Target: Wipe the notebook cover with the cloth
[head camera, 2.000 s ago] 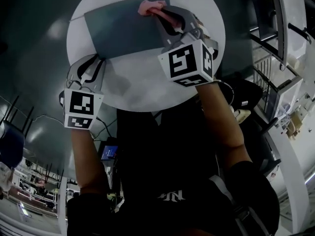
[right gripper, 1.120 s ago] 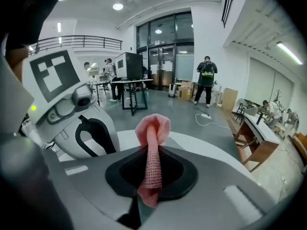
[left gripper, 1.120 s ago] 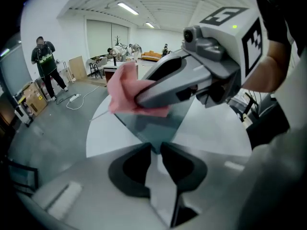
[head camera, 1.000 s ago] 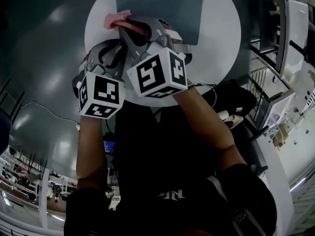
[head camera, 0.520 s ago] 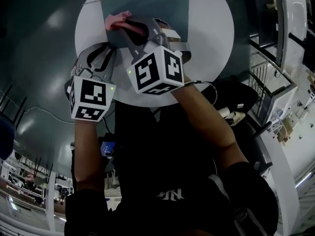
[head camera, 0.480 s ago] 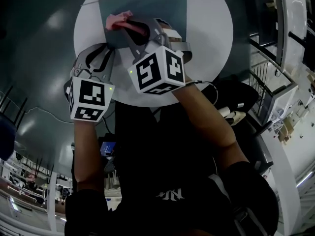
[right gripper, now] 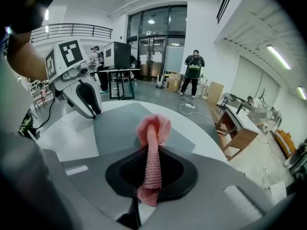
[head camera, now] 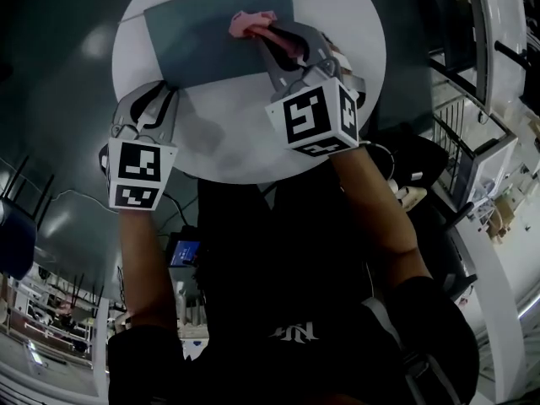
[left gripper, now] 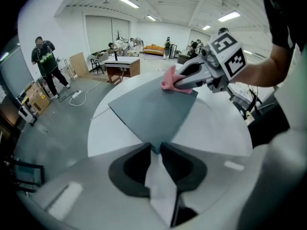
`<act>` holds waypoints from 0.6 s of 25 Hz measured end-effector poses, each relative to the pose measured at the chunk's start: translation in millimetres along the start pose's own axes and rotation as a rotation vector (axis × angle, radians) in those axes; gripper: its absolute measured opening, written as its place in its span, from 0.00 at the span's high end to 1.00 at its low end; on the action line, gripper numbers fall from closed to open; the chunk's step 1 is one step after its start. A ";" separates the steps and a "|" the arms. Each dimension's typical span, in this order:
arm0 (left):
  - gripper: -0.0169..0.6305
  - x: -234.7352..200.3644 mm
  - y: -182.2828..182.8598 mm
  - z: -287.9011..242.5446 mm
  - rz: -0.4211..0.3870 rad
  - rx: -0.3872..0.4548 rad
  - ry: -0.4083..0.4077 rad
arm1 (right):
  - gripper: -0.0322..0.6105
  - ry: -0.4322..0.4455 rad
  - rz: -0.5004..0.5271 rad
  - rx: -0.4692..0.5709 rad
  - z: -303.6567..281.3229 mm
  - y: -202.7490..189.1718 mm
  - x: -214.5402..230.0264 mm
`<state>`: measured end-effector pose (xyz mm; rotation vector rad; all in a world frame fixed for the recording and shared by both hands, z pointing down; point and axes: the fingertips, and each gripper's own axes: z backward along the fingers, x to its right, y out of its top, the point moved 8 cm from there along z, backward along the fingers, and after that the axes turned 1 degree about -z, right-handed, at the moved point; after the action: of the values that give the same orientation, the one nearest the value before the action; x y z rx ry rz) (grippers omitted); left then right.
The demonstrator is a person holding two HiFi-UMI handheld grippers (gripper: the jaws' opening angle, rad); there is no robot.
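On the left, the left claw (head camera: 159, 95) sits at the near left corner of the notebook (head camera: 211, 32). In the left gripper view its two jaws are squeezed close together, and the pointy corner of the notebook is pinched between them. So this claw is holding the notebook by its corner.

The notebook is dark grey-blue. It lies flat and closed on the round white tabletop (head camera: 228, 133), on the far half of it. The near half of the tabletop shows white between the two arms. From the pinched corner, the grey cover stretches away to the right, up to the cloth.

The cloth (head camera: 251, 24) is pink and bumpy, like a little net. Its bunched-up end rests on the notebook cover, a bit to the right of the middle.

The right claw (head camera: 272, 36) is clenched on the cloth. In the right gripper view a strip of cloth runs down between the two jaws, and a puffy loop sticks out in front and touches the cover. This claw leans down over the right part of the notebook. The two claws are well apart, one at the corner and one on the cover.

Far off in the room, a person (right gripper: 193, 71) in dark clothes stands on the floor near some boxes.
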<state>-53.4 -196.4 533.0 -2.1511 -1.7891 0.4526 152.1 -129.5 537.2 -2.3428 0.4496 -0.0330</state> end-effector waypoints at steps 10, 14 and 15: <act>0.88 0.4 -2.6 4.6 0.012 0.002 0.015 | 0.90 -0.101 -0.029 -0.094 23.8 -27.2 29.5; 0.88 0.1 -5.8 2.0 0.011 0.018 0.003 | 0.90 -0.150 -0.050 -0.079 34.9 -24.2 36.7; 0.88 -0.1 -6.2 1.1 0.011 0.023 0.002 | 0.90 -0.146 -0.052 -0.050 36.8 -17.5 34.2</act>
<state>-59.4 -195.4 534.7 -2.1454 -1.7635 0.4715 195.2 -104.4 518.7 -2.3862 0.3208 0.1255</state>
